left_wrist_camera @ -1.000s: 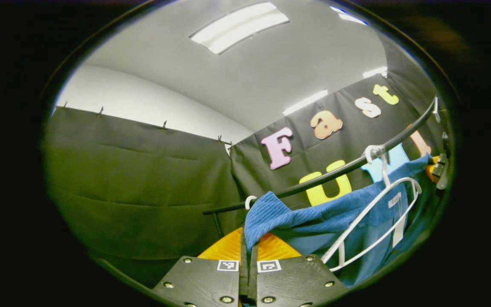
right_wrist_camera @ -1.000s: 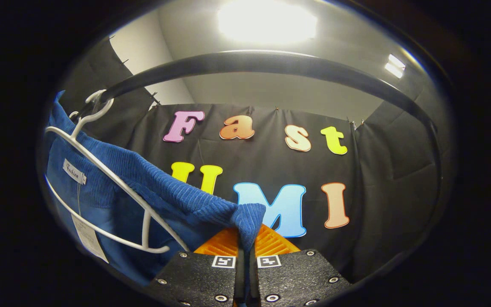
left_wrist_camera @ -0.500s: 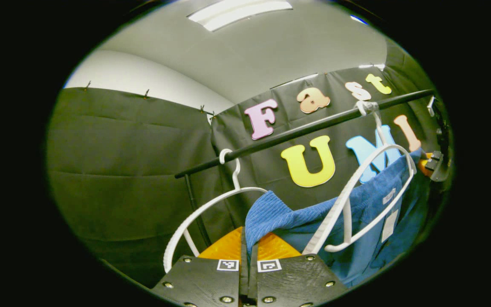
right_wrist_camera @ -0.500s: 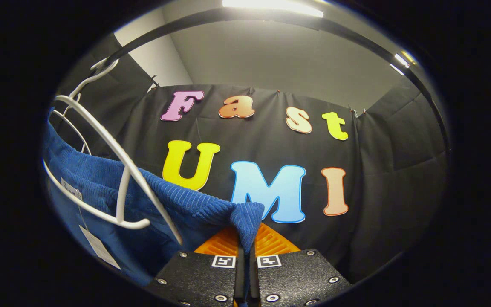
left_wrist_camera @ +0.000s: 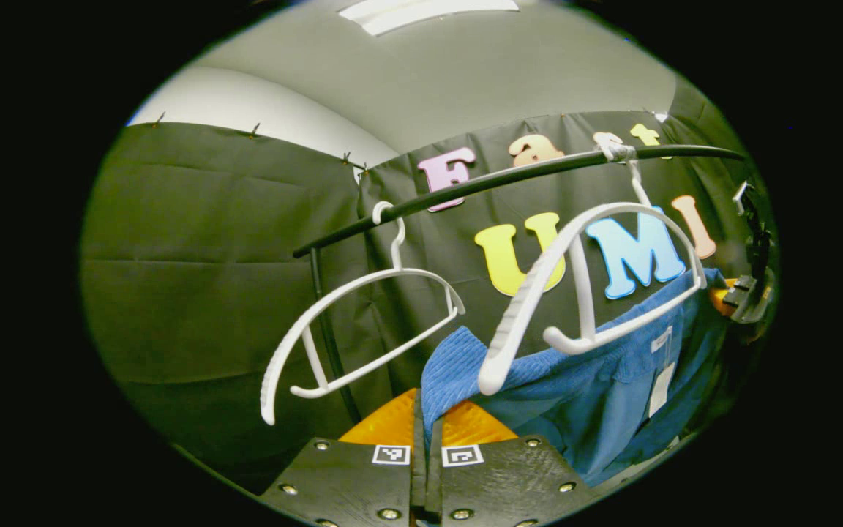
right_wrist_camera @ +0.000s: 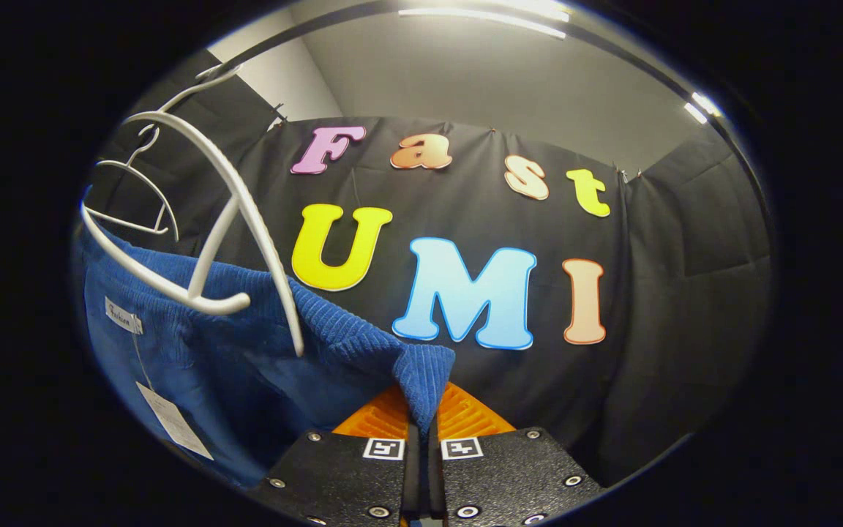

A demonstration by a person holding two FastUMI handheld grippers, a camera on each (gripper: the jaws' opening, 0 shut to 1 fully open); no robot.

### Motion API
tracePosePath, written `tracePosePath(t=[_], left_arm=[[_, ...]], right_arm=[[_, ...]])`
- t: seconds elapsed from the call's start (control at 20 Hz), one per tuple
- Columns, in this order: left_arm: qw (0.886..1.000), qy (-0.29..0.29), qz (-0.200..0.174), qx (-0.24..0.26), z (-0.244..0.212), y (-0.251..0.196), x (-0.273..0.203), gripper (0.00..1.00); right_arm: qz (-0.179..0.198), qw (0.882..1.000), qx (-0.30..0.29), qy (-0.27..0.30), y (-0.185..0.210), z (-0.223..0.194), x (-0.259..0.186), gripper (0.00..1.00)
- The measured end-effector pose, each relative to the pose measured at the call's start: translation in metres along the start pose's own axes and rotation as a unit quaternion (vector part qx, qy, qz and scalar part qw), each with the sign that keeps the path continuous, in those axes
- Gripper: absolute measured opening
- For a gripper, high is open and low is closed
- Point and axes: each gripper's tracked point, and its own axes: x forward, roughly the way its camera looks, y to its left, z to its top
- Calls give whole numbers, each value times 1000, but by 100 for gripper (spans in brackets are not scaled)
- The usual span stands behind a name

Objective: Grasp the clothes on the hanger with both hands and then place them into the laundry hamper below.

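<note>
Landmark: the black rail (left_wrist_camera: 509, 178).

Left gripper (left_wrist_camera: 425, 428) is clamped on 1 ribbed corner of the blue garment (left_wrist_camera: 612, 366), below the rail. Right gripper (right_wrist_camera: 421, 417) is clamped on the opposite corner; in the right gripper view the cloth (right_wrist_camera: 246, 351) folds over and runs down between its fingers. Holding both corners keeps the garment spread between the 2 hands, so it likely comes off level rather than bunching.

2 white hangers hang from the rail. The garment's hanger (left_wrist_camera: 582, 293) hangs tilted under the rail, its near arm bare and clear of the cloth; its far end looks to touch the fabric by the sewn label (left_wrist_camera: 659, 340). The spare hanger (left_wrist_camera: 359, 322) hangs farther along the rail, bare.

Judgement: garment looks almost stripped from its hanger. Hamper placement not yet done. Risk: the far hanger end snagging the cloth.
</note>
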Motion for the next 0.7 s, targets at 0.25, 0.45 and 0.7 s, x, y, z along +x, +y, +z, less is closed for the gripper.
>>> tracePosePath(t=[0.25,0.45,0.7], left_arm=[[1000,20,-10,-7,-31,-2,-17,5],[999,26,-21,-23,-43,4,-51,5],[998,10,-48,-47,-26,3,-70,5]], right_arm=[[8,999,-13,38,11,-35,-36,3],[8,999,-11,49,14,-36,-72,4],[4,999,8,38,20,-8,-124,4]])
